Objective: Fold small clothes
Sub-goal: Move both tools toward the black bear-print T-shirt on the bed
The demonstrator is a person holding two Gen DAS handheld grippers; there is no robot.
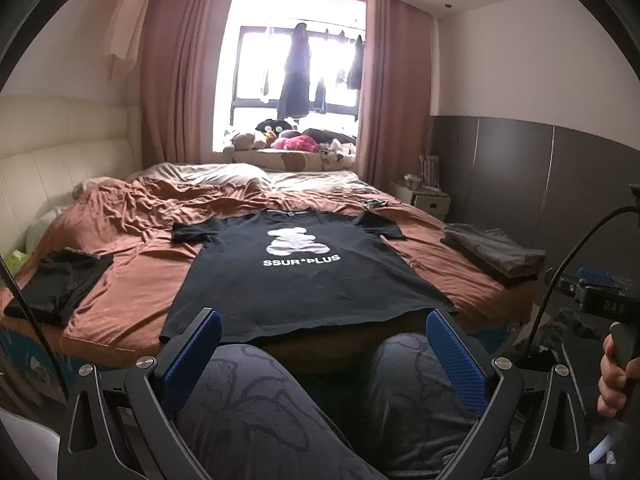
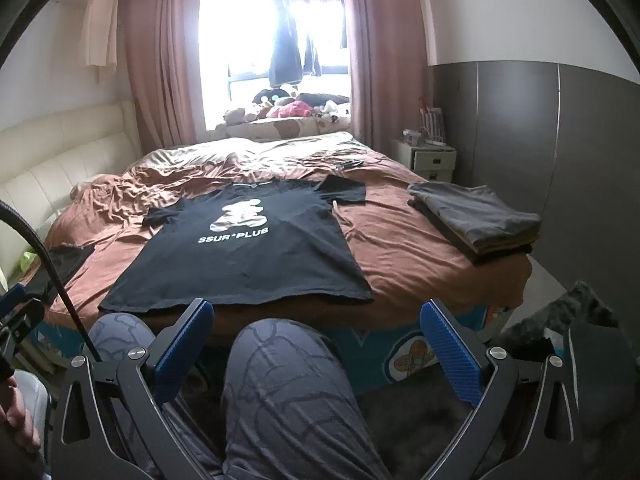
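Two hand-held grippers: the left hand-held gripper (image 1: 323, 344) and the right hand-held gripper (image 2: 317, 334) are both held low at the near end of the bed, above the person's knees.
Left hand-held gripper: jaws spread wide, blue pads (image 1: 456, 354) well apart, nothing between them; its tips lie just short of the near hem of the shirt.
Right hand-held gripper: jaws likewise spread wide, blue pads (image 2: 450, 352) apart and holding nothing.
Black T-shirt (image 1: 298, 280): spread flat and face up in the middle of the bed, collar at the far end, hem at the near edge, both short sleeves laid out to the sides; a white bear print sits above the words "SSUR*PLUS".
Bed (image 1: 132, 280): covered by a rust-brown sheet, rumpled on the far left, smoother on the right.
Folded pile (image 2: 480, 220): grey garments stacked at the right edge of the bed, well apart from the shirt.
Dark garment (image 1: 60, 280): an unfolded black piece lying at the left edge of the bed.
Person's legs (image 2: 288, 392): in patterned grey trousers, near the bed's edge, between the gripper fingers in both views.
Hand (image 1: 614, 376): seen at the right margin of the left wrist view, gripping a dark handle.
Window (image 1: 296, 60): bright, at the far wall, with clothes hanging and soft toys (image 1: 296, 142) on the sill, flanked by pink curtains (image 1: 172, 80).
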